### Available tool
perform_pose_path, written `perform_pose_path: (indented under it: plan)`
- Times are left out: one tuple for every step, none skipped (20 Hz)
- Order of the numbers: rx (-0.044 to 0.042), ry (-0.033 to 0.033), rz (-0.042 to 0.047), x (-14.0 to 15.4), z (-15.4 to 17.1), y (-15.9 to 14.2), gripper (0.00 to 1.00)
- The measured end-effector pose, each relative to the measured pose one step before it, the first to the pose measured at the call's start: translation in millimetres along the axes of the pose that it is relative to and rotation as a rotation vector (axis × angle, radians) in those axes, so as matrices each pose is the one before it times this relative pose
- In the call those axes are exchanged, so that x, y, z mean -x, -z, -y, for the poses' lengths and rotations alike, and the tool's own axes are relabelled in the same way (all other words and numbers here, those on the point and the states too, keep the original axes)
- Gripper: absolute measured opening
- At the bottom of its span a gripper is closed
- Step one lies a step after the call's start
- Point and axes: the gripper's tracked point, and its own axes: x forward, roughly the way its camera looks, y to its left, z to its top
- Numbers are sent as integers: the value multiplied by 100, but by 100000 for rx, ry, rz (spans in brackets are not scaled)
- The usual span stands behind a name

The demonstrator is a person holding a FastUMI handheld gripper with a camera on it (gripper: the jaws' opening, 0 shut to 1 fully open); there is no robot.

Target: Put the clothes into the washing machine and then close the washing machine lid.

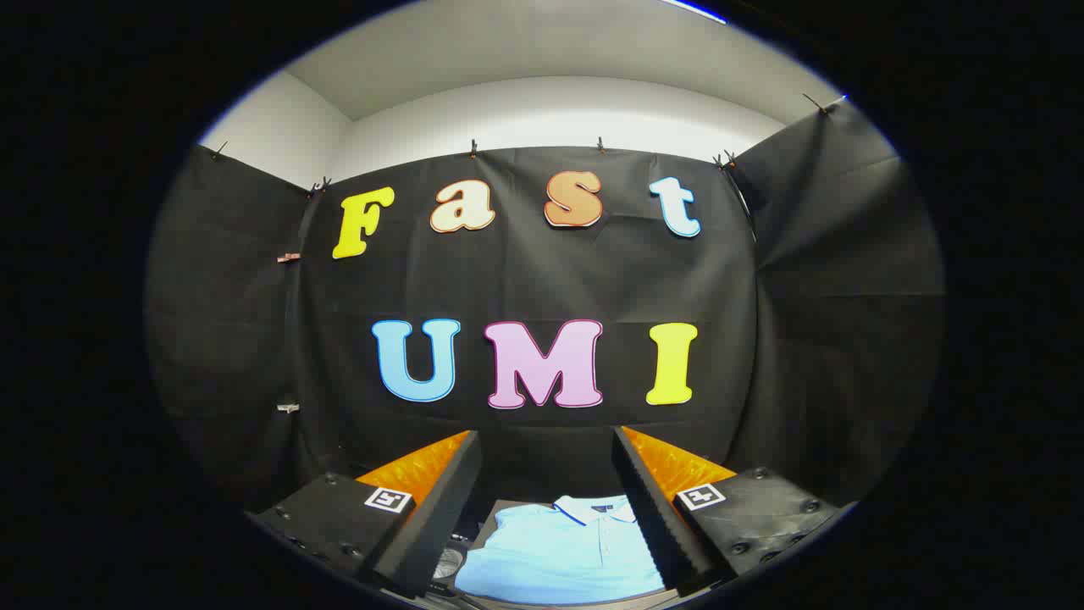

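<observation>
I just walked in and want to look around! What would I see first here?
You would first spot the light blue polo shirt, lying flat between the gripper's two open fingers, which are not touching it. Behind it hangs the black cloth wall of the booth. A round metal part peeks out beside the shirt, by the left finger.

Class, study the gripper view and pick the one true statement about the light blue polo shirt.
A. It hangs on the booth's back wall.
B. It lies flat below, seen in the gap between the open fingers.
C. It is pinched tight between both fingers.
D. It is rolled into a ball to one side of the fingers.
B: the light blue polo shirt lies spread out, collar away from the camera, seen through the gap of the open gripper, with neither finger pressing it.
</observation>
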Motion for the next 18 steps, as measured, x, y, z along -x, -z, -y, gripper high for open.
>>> perform_pose_path:
  plan:
    - [1163, 911, 428, -217, 396, 48, 97]
    - [46, 440, 522, -261, 224, -178, 98]
    - [-529, -279, 23, -110, -29, 15, 97]
    - [-516, -73, -171, -50, -105, 124, 98]
    - [166, 226, -634, -156, 121, 222, 98]
    - [616, 395, -407, -151, 336, 285, 98]
    - [153, 660, -243, -191, 279, 123, 98]
    - [-665, 94, 290, -112, 147, -76, 98]
    - [-641, 552, 100, -118, 137, -51, 98]
    - [133, 1106, 404, -149, 499, 21, 98]
    - [-188, 710, 479, -109, 342, -111, 98]
    - [-477, 47, -72, -170, 57, -59, 97]
    - [-533, 105, -372, -77, 96, 98, 98]
    - [-202, 424, -63, -95, 218, 34, 98]
    - [397, 566, 376, -128, 190, -119, 97]
    - [613, 396, 69, -45, 164, 7, 98]
    - [322, -181, -152, -70, -11, 16, 98]
    - [-248, 174, -20, 45, -13, 50, 97]
